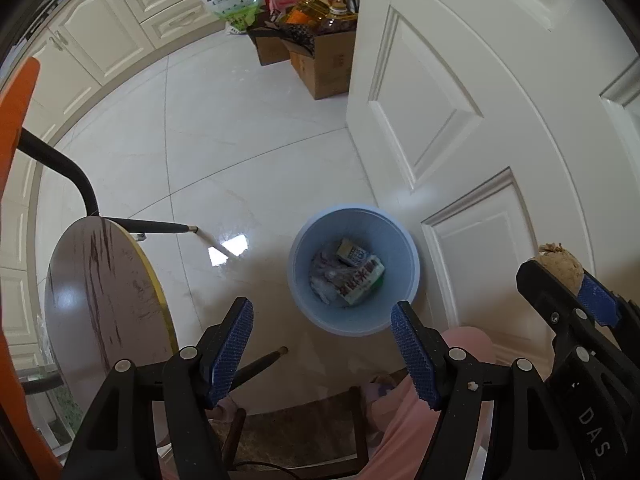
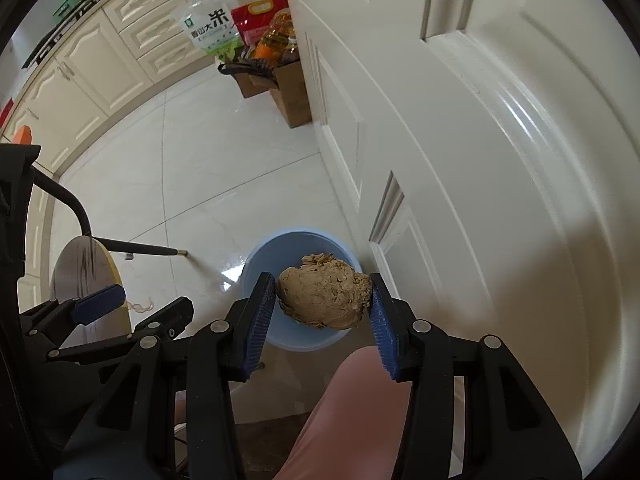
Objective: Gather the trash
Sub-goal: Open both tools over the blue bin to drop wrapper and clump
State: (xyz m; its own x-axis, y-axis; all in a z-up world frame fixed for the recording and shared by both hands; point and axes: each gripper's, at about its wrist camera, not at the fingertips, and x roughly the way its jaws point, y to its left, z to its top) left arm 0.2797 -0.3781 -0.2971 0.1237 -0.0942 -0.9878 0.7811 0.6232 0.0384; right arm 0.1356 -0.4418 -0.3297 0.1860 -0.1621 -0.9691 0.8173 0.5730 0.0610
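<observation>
A light blue trash bin (image 1: 304,280) stands on the white tile floor beside the door; cartons and wrappers (image 1: 354,274) lie inside it. My right gripper (image 2: 322,300) is shut on a crumpled brown paper ball (image 2: 324,296) and holds it above the bin (image 2: 256,264). The ball (image 1: 560,266) and right gripper also show at the right of the left wrist view. My left gripper (image 1: 322,328) is open and empty, above the bin's near rim. It shows at the left of the right wrist view (image 2: 100,304).
A white panelled door (image 1: 500,120) stands close on the right. A round wood-topped table (image 1: 104,304) with black legs is on the left. Cardboard boxes with oil bottles and bags (image 1: 316,36) sit by cream cabinets (image 1: 100,40) at the back. A pink-clad leg (image 2: 352,412) is below.
</observation>
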